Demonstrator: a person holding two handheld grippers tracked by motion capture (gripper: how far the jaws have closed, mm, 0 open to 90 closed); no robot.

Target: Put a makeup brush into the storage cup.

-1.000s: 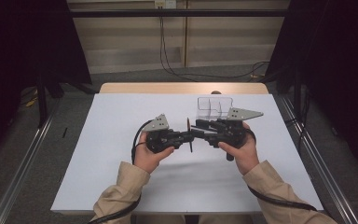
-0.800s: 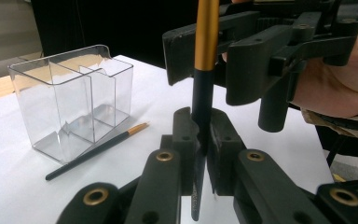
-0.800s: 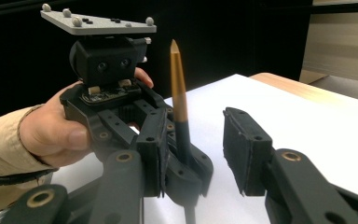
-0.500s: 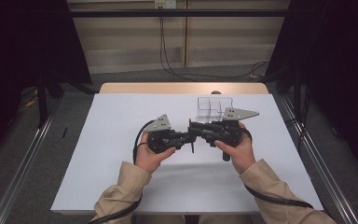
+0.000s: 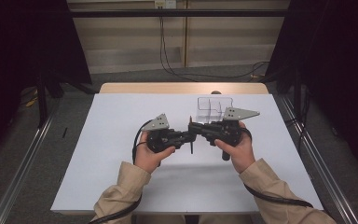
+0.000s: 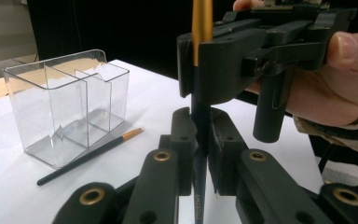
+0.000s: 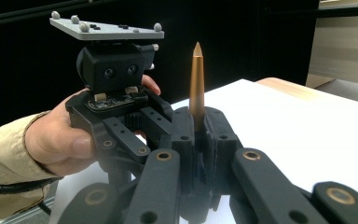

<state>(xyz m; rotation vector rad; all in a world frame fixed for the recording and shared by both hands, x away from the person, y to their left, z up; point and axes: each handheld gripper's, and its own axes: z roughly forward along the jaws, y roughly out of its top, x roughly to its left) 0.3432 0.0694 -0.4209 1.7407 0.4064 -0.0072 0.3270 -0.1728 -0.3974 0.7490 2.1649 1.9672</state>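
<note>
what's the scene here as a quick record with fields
held item: brush, upright, dark handle, gold end up
left tool: shut on the handle
right tool: just closed on the brush near its gold end, above the left one
container: clear organizer, compartments look empty
also on table: second brush lying beside the organizer
surface: white table

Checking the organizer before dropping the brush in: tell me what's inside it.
The clear plastic organizer looks empty through its walls. A second brush lies on the table beside it, outside. The far compartment is partly hidden.
</note>
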